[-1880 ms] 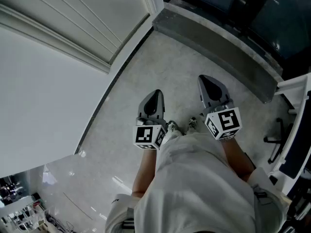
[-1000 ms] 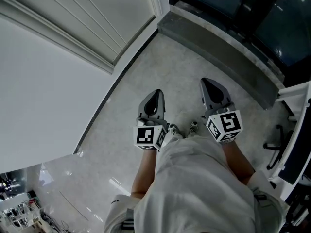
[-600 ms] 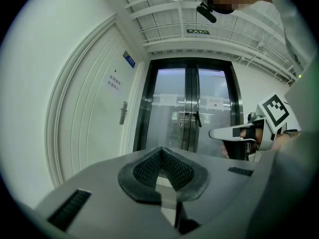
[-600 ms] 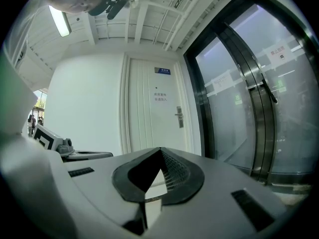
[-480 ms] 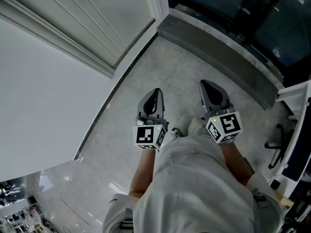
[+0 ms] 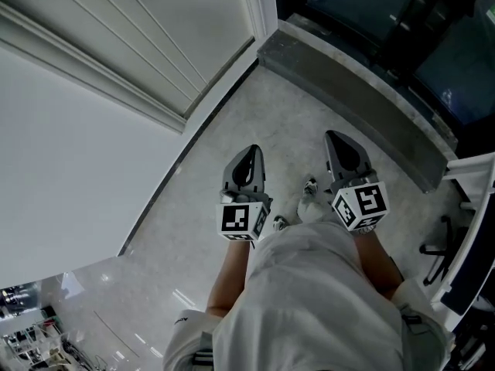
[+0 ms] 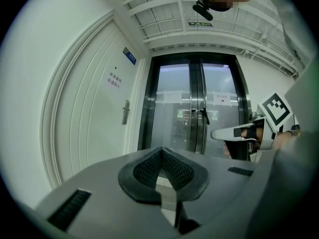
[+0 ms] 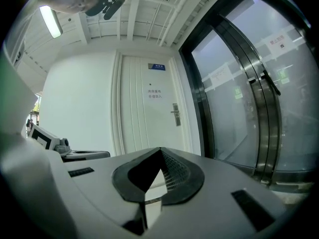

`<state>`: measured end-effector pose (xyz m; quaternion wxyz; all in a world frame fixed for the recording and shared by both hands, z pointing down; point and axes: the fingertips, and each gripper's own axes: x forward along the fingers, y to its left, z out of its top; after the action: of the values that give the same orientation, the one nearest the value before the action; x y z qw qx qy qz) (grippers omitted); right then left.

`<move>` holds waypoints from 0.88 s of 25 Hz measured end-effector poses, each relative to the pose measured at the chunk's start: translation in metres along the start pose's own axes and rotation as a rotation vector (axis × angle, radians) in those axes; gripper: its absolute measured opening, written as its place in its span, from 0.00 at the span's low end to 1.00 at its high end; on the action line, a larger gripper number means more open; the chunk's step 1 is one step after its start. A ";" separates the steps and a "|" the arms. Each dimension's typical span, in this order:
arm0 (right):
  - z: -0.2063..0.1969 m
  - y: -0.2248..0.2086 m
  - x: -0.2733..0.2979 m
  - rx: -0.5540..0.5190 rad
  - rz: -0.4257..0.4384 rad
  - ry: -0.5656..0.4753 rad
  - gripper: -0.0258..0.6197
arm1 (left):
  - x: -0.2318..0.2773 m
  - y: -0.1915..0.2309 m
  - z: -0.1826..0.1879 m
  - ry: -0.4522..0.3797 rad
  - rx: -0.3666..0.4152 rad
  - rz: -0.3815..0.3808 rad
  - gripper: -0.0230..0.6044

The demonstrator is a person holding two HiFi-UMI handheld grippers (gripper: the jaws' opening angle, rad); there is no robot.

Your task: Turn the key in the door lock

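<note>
The white panelled door [image 6: 147, 29] stands at the upper left of the head view. Its metal handle and lock plate [image 7: 126, 112] shows small and far off in the left gripper view, and the handle plate [image 8: 175, 114] appears again in the right gripper view. No key can be made out at this distance. My left gripper [image 6: 250, 151] and right gripper [image 6: 338, 136] are held side by side over the pale floor, both pointing forward. The left gripper [image 7: 161, 150] is shut with nothing in it, and so is the right gripper [image 8: 160, 150].
Dark glass double doors [image 7: 197, 103] with a grey stone threshold [image 6: 348, 91] lie ahead and to the right of the white door. The person's shoes [image 6: 309, 199] and light clothing fill the lower head view. White furniture [image 6: 472, 207] stands at the right edge.
The person has stepped forward: one shoe now shows further ahead between the grippers, and the threshold has shifted slightly in view. Both grippers stay shut and side by side.
</note>
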<state>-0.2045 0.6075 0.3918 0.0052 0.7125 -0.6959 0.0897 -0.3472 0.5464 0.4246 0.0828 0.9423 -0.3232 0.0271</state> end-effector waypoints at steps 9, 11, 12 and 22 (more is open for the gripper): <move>0.027 -0.084 0.060 0.004 0.052 -0.011 0.03 | 0.099 -0.013 0.021 -0.022 0.022 0.065 0.05; 0.034 -0.099 0.068 -0.003 0.064 -0.019 0.03 | 0.114 -0.018 0.024 -0.024 0.025 0.063 0.05; 0.037 -0.105 0.072 -0.009 0.070 -0.022 0.03 | 0.121 -0.020 0.026 -0.029 0.025 0.064 0.05; 0.053 -0.153 0.107 0.000 0.070 -0.044 0.03 | 0.182 -0.019 0.036 -0.029 0.056 0.069 0.05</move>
<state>-0.0442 0.4995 0.3717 -0.0130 0.6893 -0.7205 0.0741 -0.1924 0.4448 0.4059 0.0505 0.9328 -0.3559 0.0255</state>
